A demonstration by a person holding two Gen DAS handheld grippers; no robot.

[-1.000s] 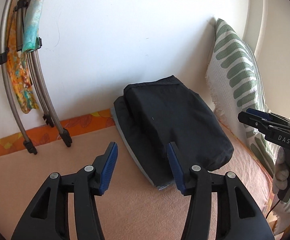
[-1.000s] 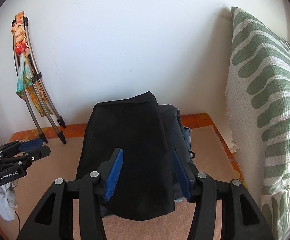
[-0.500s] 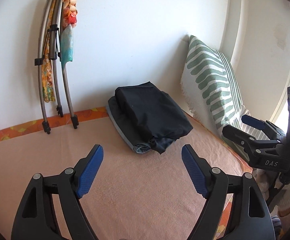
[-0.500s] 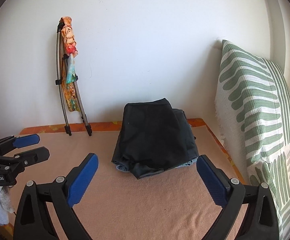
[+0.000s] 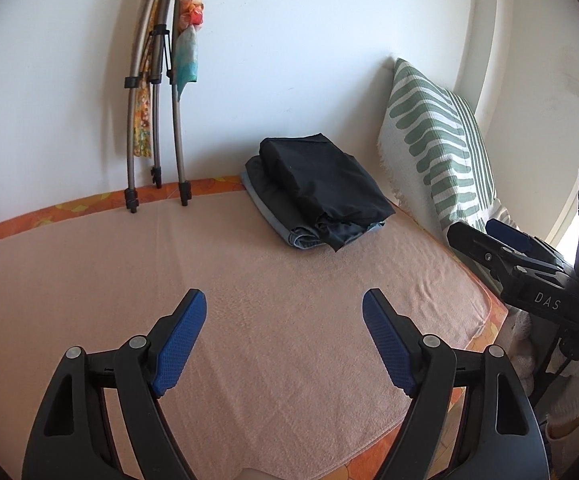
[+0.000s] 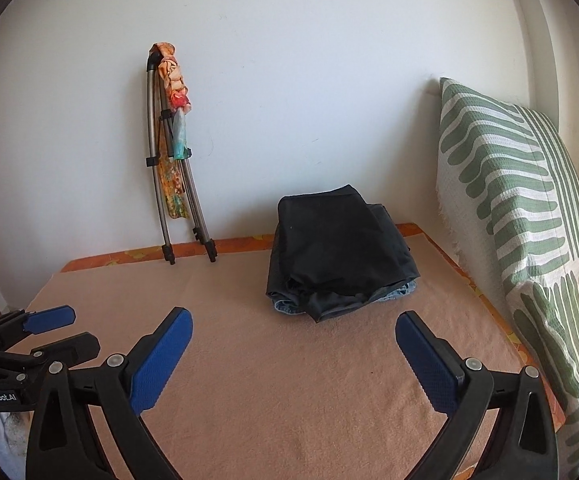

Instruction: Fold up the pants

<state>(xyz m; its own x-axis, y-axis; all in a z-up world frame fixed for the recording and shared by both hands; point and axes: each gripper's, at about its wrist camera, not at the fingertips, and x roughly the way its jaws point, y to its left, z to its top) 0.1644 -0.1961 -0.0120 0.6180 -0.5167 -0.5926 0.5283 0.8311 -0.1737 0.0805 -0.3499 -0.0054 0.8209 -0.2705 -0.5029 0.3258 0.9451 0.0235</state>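
The folded black fabric pants [image 5: 321,182] sit in the upper middle of the frame, at the back of the peach terry-covered surface [image 5: 249,280], on top of other folded garments, one apparently blue denim [image 6: 285,306], though little of it shows. A green-and-white striped woven cushion [image 6: 521,216] leans at the right edge of the frame, near the stack. At upper left, a folded grey metal tube frame with colourful cloth [image 5: 161,92] stands against the white wall. The left gripper [image 5: 285,312] and the right gripper [image 6: 293,330] both hover low in their frames, well apart from the pants, fingers spread wide and holding nothing.
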